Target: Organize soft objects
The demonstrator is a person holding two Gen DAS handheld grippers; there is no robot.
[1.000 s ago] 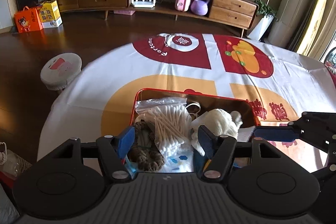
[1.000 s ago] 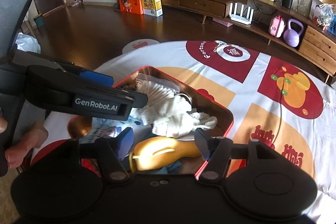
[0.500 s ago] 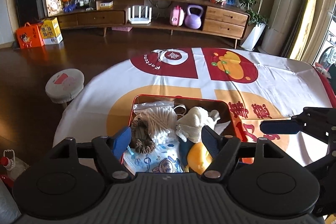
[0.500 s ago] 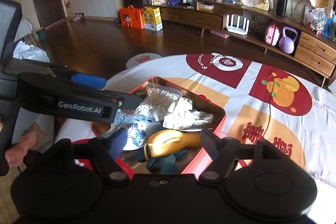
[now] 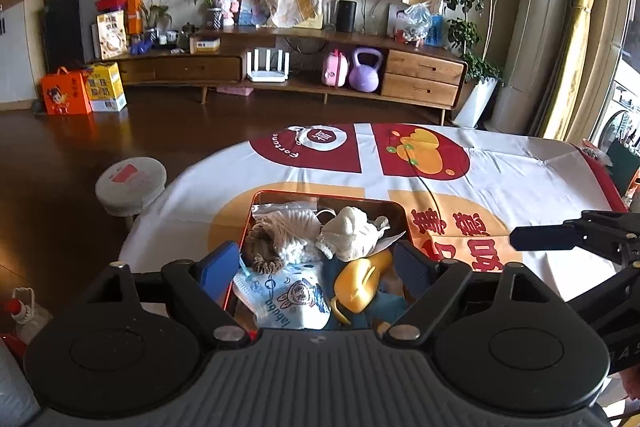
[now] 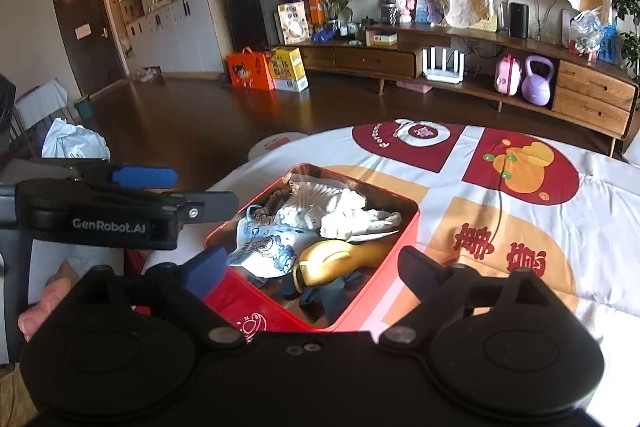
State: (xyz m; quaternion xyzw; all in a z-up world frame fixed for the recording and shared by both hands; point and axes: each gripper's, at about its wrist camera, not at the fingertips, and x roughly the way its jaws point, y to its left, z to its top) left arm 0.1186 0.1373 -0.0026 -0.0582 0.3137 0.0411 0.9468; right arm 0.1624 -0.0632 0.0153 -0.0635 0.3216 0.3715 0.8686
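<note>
A red tin box point(image 5: 256, 201) point(image 6: 372, 291) sits on the table near its front-left edge. Inside lie a bag of cotton swabs point(image 5: 294, 227) point(image 6: 298, 213), a brown scrunchie point(image 5: 258, 253), a white sock point(image 5: 352, 233) point(image 6: 352, 219), a printed face mask point(image 5: 288, 297) point(image 6: 268, 245), a yellow soft toy point(image 5: 358, 281) point(image 6: 336, 259) and a dark blue cloth point(image 6: 324, 293). My left gripper point(image 5: 316, 269) is open and empty above the box's near end. My right gripper point(image 6: 312, 269) is open and empty above the box's near corner.
The table has a white cloth with red and orange prints point(image 5: 440, 171) point(image 6: 500, 195). A round stool point(image 5: 130, 183) stands on the floor left of the table. A long wooden cabinet point(image 5: 280, 71) lines the far wall.
Both grippers have lifted up and back from the box, so the box looks smaller and lower in both views. Both jaws have opened wider. The contents have not moved.
</note>
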